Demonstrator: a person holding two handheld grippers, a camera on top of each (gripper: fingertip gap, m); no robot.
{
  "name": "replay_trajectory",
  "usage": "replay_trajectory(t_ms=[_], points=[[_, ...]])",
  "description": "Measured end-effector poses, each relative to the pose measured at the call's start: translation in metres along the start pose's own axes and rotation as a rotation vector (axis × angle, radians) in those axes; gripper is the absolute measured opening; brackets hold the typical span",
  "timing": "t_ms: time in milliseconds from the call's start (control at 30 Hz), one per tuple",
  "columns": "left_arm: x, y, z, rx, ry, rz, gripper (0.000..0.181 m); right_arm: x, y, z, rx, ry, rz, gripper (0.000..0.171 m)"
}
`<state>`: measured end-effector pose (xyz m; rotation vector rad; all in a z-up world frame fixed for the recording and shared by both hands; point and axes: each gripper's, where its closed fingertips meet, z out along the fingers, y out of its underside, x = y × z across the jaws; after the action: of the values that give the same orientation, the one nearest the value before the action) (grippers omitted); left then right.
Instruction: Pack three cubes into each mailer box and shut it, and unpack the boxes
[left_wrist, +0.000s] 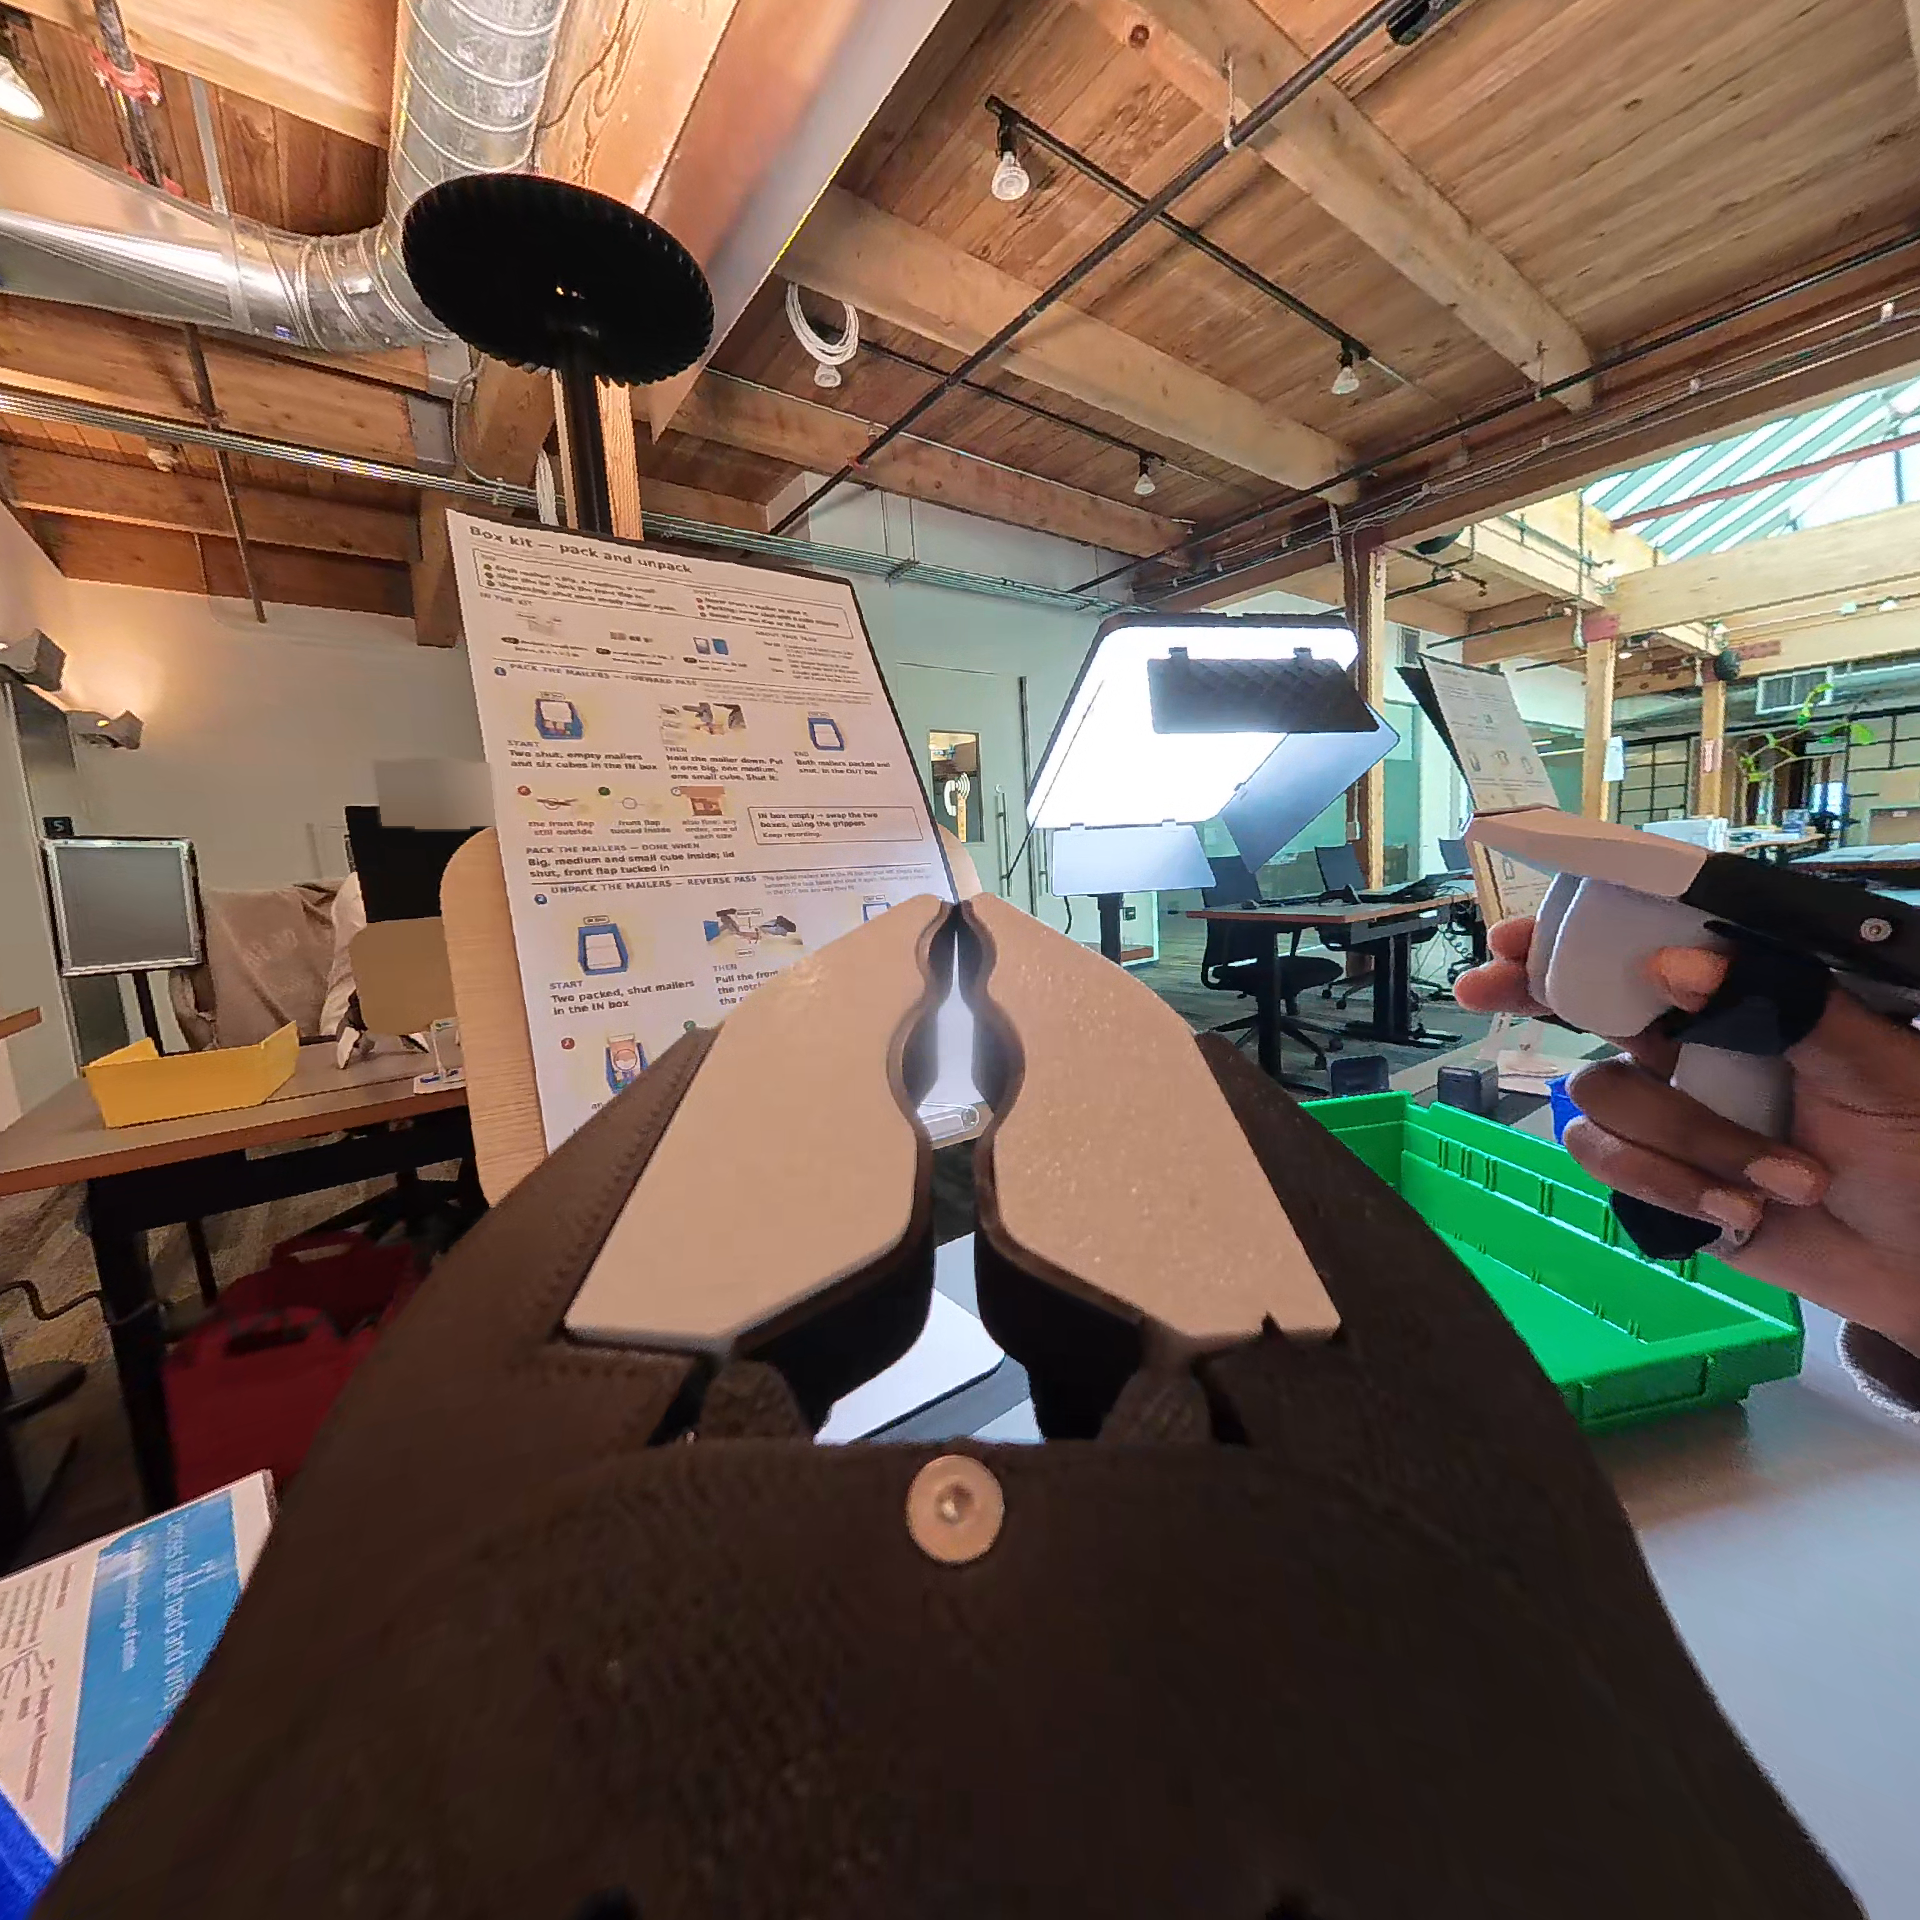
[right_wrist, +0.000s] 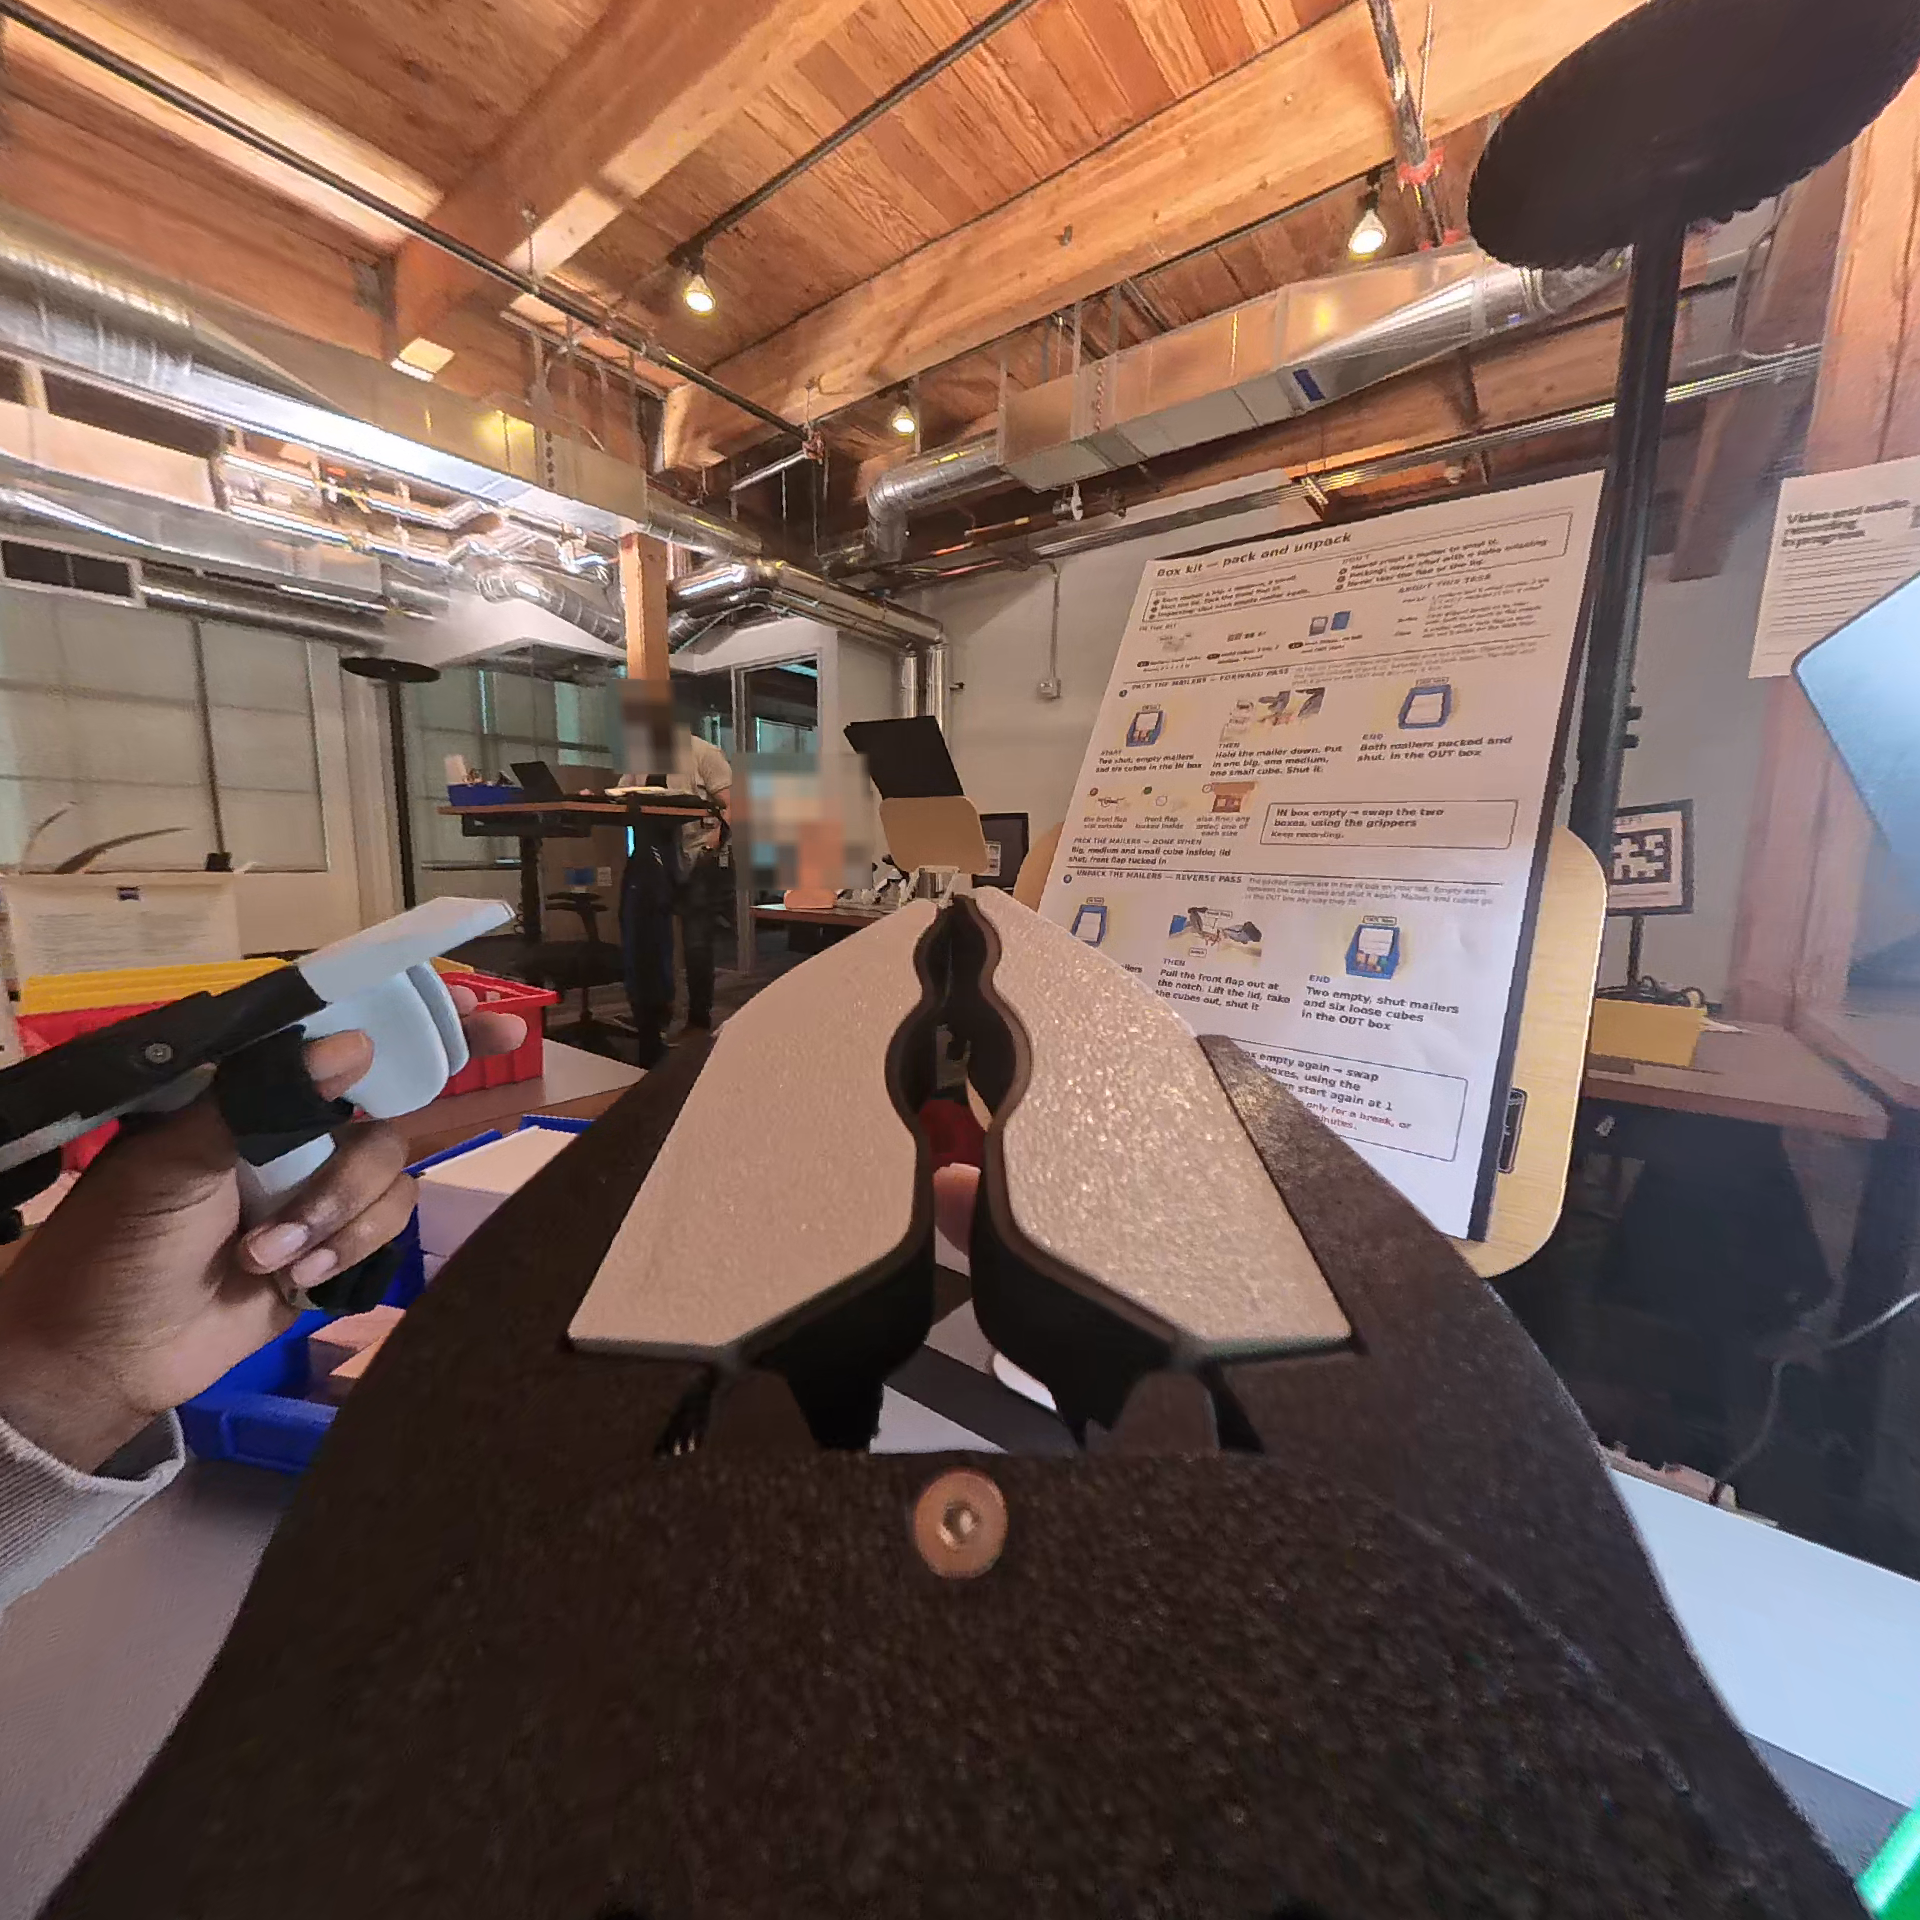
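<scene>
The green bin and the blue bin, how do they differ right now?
The green bin lies on the right side of the table, the blue bin on the left. No contents show in the green bin's visible part; the blue bin holds a white mailer box and pale cubes. Both are plastic bins on the same grey table.

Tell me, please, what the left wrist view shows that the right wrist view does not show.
Only the left wrist view shows the green bin on the table, a yellow tray on a farther desk, and the right gripper held in a hand.

Only the right wrist view shows the blue bin with a white mailer box and cubes, red bins, and the left gripper.

Both show the standing instruction sheet, the wooden ceiling, and their own gripper shut and empty.
</scene>
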<state>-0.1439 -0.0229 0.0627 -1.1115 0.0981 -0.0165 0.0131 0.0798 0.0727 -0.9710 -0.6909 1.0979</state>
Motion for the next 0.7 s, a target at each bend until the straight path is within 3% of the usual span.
replay_trajectory(t_ms=[700], points=[[-0.005,-0.022,-0.009,0.079,-0.001,-0.006,0.0,0.006,0.008,0.002,-0.032,0.023,-0.004,0.0]])
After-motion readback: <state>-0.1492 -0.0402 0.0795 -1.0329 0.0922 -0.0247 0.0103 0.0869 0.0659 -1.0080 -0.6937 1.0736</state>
